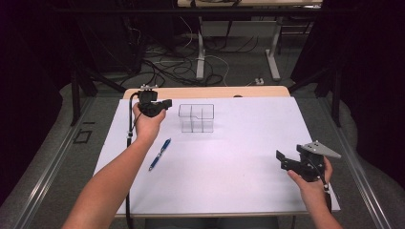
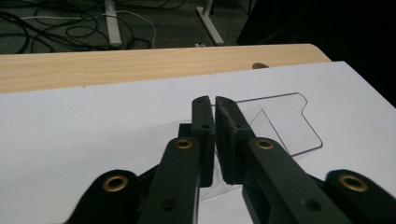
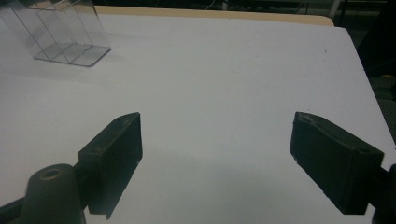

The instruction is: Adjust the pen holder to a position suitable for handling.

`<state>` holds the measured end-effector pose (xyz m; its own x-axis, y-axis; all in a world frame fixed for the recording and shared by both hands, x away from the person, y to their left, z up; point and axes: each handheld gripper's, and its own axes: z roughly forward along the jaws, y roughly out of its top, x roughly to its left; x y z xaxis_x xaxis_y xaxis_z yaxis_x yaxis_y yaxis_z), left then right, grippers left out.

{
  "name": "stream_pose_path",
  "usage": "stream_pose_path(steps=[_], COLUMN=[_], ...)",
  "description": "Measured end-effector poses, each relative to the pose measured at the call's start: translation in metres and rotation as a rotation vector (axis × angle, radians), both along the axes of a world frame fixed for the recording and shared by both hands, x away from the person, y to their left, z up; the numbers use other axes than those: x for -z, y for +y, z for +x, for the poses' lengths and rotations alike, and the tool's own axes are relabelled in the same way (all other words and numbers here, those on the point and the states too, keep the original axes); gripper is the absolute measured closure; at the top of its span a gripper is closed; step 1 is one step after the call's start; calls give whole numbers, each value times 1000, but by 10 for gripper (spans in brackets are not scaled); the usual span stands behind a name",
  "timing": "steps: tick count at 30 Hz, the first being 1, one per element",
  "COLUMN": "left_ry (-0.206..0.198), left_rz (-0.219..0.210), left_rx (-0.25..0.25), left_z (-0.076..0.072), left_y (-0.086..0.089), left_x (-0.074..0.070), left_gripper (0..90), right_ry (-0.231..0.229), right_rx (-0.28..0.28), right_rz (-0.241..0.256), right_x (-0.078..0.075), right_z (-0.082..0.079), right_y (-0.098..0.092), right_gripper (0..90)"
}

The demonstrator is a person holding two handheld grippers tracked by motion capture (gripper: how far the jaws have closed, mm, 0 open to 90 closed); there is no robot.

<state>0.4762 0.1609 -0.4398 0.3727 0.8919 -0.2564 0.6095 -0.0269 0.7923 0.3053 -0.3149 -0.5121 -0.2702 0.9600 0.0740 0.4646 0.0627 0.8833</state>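
High view: we see the left claw [image 1: 167, 103] pressed together just beside the clear organizer [image 1: 196, 118] nr the counter's [image 1: 248, 143] far edge, w/ the pen [image 1: 159, 153] towards its left edge. Right claw [image 1: 282, 160] is spread wide, holding nothing, nr the front right corner.

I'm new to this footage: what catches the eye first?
A clear plastic organizer stands on the white table, the left tool shut just beside it. A blue pen lies near the left forearm, and the right tool hangs open at the near right.
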Motion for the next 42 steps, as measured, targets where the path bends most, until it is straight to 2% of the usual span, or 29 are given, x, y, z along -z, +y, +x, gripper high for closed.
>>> stream_pose_path(steps=[5, 6, 13, 15, 19, 22, 27, 32, 37, 39, 42], left_ry=[15, 29, 53, 45, 57, 58, 72, 81, 84, 116, 136], left_rz=[5, 10, 12, 0, -4, -11, 3, -6, -10, -16, -21], left_rx=[-32, -33, -33, -43, -52, -52, -41, -14, 4, 21, 34], left_z=[8, 11, 19, 22, 24, 26, 28, 29, 29, 30, 31], left_y=[1, 0, -6, -9, -12, -14, -17, -18, -19, -16, -15], left_x=[7, 10, 21, 26, 31, 35, 41, 45, 46, 46, 48], left_gripper=[900, 900, 900, 900, 900, 900, 900, 900, 900, 900, 900], right_ry=[4, -6, 3, -1, -3, 10, 11, 13, 4, 6, 10], right_rx=[2, 2, -2, -6, -7, -6, -8, -8, -10, -9, -9], right_rz=[6, 7, 8, 13, 9, 8, 8, 1, 15, 14, 15], right_x=[0, 1, 0, 1, 1, 1, 1, 1, 2, 2, 2], right_z=[0, 1, 1, 1, 2, 2, 2, 2, 3, 3, 3], right_y=[1, 1, 0, 0, -1, -1, -1, -3, -2, -2, -1], right_gripper=[166, 166, 166, 166, 166, 166, 172, 176, 176, 176, 176])
